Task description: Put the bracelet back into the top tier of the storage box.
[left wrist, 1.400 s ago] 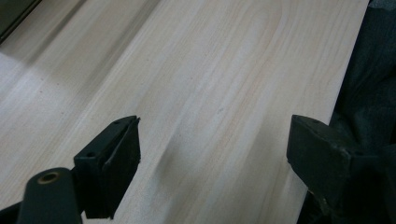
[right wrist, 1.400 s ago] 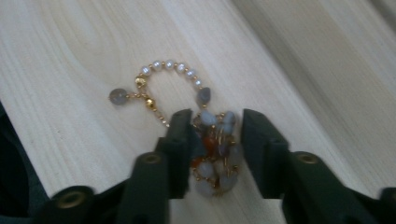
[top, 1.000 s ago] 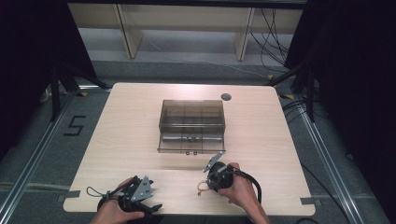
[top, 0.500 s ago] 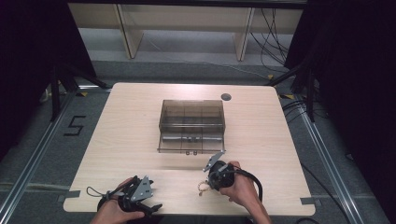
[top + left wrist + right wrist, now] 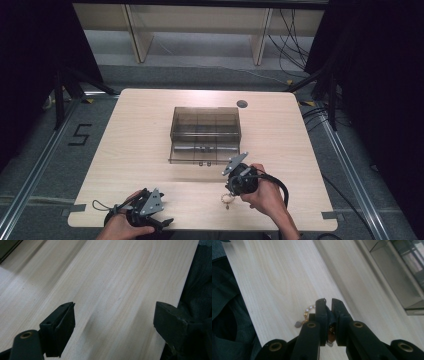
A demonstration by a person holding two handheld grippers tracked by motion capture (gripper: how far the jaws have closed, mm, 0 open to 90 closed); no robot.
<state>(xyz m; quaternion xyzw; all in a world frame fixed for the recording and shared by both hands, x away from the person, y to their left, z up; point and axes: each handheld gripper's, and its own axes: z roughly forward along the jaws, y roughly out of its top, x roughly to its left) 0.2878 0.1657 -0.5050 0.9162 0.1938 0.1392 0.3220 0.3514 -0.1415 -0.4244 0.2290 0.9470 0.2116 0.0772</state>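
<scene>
Right gripper view: bracelet (image 5: 308,312) pale beads, gold links, grey charm

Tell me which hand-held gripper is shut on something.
The right hand-held gripper: jaws clamped on the beaded bracelet. The left hand-held gripper is wide open.

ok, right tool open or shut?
Shut on the small beaded pearl-and-gold bracelet: the right tool has its black jaws nearly together, with beads pinched between them and the rest trailing onto the pale wooden table.
</scene>
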